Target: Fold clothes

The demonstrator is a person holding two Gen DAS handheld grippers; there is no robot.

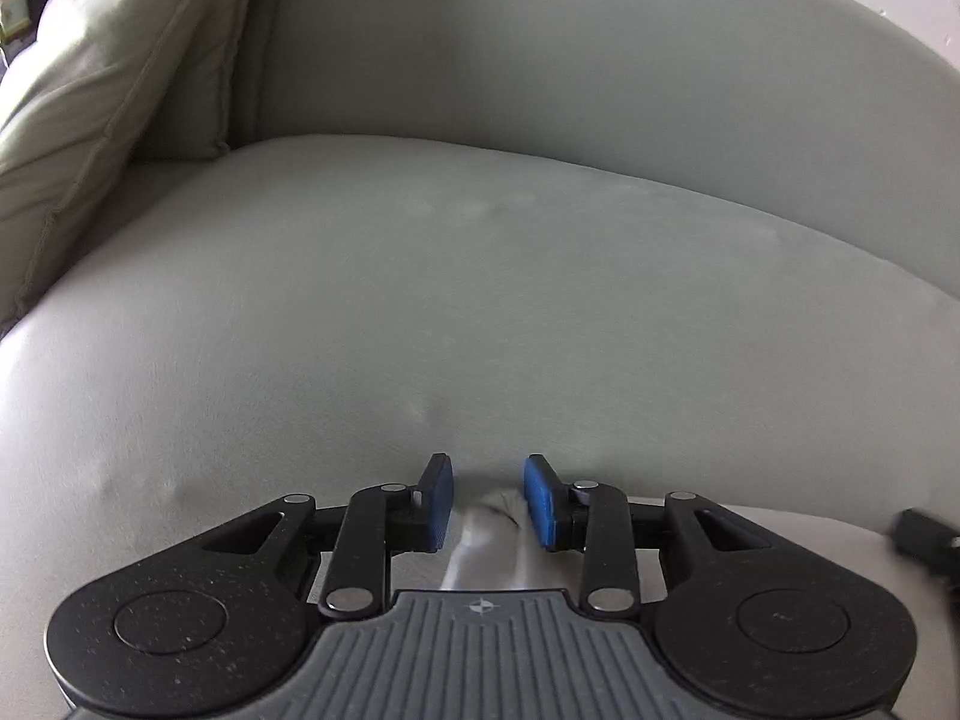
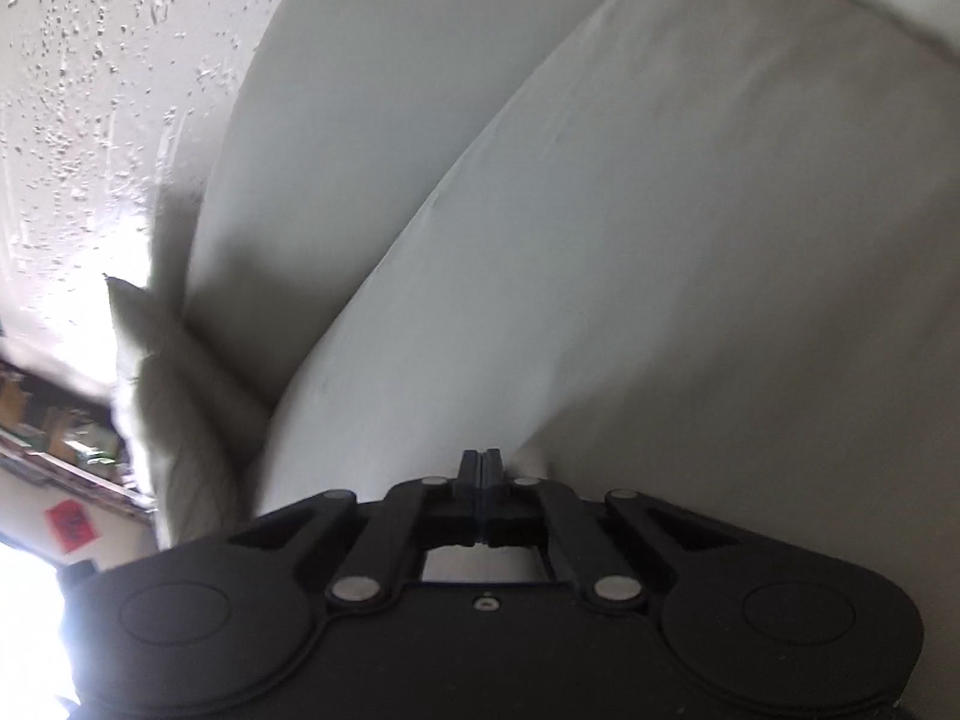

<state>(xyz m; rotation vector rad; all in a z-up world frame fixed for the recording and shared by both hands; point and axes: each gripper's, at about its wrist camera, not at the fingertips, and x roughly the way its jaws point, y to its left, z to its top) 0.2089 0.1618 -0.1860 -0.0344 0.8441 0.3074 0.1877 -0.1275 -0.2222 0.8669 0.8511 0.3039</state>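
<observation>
The left wrist view looks down on a pale grey sofa seat (image 1: 480, 300) with the backrest (image 1: 570, 48) rising behind it and a cream cushion (image 1: 108, 78) propped in the far left corner. The left gripper (image 1: 487, 501) has its blue pads (image 1: 543, 504) standing apart, and a bunched fold of white cloth (image 1: 489, 540) rises between them; whether the pads actually press on the cloth cannot be told, as a gap shows beside the left pad. More of the pale cloth lies flat under the gripper's arms at the lower right, where a blurred dark object (image 1: 924, 531) cuts into the edge. A small compass-like mark sits on the ribbed grey housing; no writing can be read. The right wrist view, tilted, shows what the other does not: a rough textured wall (image 2: 90, 90), a blurred shelf (image 2: 54, 420) and a red label (image 2: 71, 525) too smeared to read, plus bright glare at the lower left. The right gripper (image 2: 480, 471) has its pads pressed together, with nothing visible between them, just above the sofa's fabric. The cushion (image 2: 174, 420) appears there at the left.
</observation>
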